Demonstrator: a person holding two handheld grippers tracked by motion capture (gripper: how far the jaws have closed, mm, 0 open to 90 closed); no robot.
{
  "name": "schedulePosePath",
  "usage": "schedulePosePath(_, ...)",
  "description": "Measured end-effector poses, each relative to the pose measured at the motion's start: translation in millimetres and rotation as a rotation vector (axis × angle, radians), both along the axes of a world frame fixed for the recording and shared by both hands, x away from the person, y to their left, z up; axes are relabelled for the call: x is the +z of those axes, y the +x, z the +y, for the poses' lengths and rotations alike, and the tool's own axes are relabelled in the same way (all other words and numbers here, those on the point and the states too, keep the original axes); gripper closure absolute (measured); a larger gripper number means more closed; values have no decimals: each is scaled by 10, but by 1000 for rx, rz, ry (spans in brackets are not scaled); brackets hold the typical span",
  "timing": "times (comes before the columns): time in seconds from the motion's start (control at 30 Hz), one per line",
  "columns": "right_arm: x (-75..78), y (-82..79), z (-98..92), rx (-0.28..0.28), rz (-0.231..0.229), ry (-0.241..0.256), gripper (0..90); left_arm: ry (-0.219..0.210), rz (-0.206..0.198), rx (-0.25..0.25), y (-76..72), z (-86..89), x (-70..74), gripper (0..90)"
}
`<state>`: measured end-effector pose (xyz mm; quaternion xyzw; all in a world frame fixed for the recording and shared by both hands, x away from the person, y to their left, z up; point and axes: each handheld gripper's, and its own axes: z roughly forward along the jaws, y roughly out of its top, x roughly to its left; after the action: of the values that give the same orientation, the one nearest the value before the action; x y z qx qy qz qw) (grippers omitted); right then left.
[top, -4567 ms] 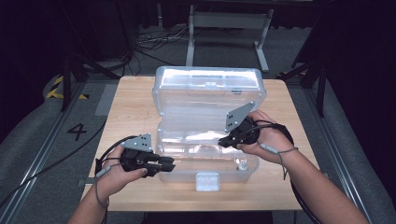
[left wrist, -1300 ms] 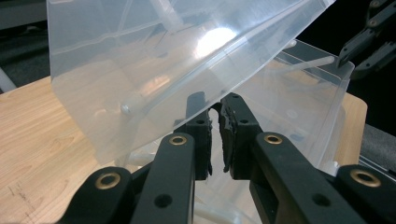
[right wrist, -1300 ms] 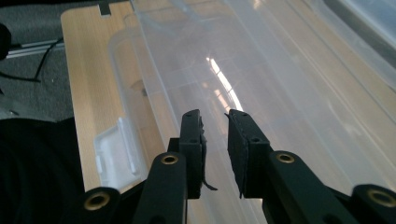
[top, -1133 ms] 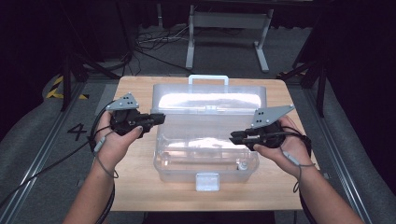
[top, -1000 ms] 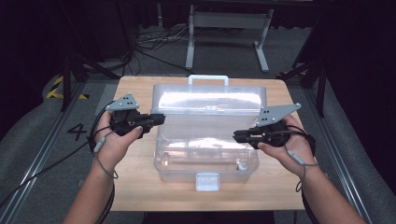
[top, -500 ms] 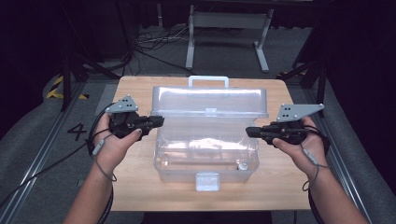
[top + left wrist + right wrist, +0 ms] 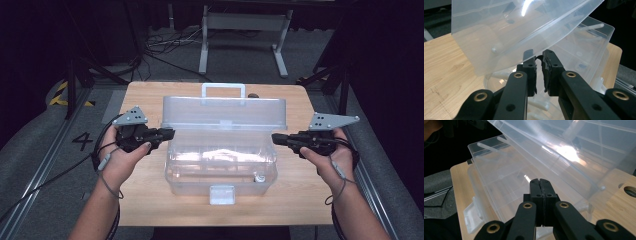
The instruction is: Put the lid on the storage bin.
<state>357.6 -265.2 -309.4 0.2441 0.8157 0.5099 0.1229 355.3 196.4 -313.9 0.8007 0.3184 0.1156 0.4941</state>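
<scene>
A clear plastic box (image 7: 220, 155) sits on a pale wood-grain worktop (image 7: 145, 100); each gripper (image 7: 167, 133) is black with brass screws.

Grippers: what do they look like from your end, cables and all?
Both are black, each topped by a grey three-cornered plate with small holes. The left gripper and right gripper have brass-coloured rivets on the jaws. A grey cable trails from each. Forearms are bare, no sleeves.

whether the left gripper (image 7: 539, 61) touches the lid (image 7: 506, 32) edge cannot be told; its jaw tips sit against translucent plastic. the small item (image 7: 259, 178) at the box's (image 7: 220, 165) 5 o'clock corner is too small to identify. the dark object (image 7: 254, 95) at the box's 12 o'clock, on the table (image 7: 145, 95), is half hidden behind the lid.
</scene>
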Motion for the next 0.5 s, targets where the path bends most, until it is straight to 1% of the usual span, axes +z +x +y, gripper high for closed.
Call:
schedulePosePath(0.27,-28,10,-61,-33,-4,25,900,1,3,-3,-12,2,-20,814)
schedulePosePath(0.5,-31,20,-86,-56,-12,32,900,4,2,-4,-11,0,-19,814)
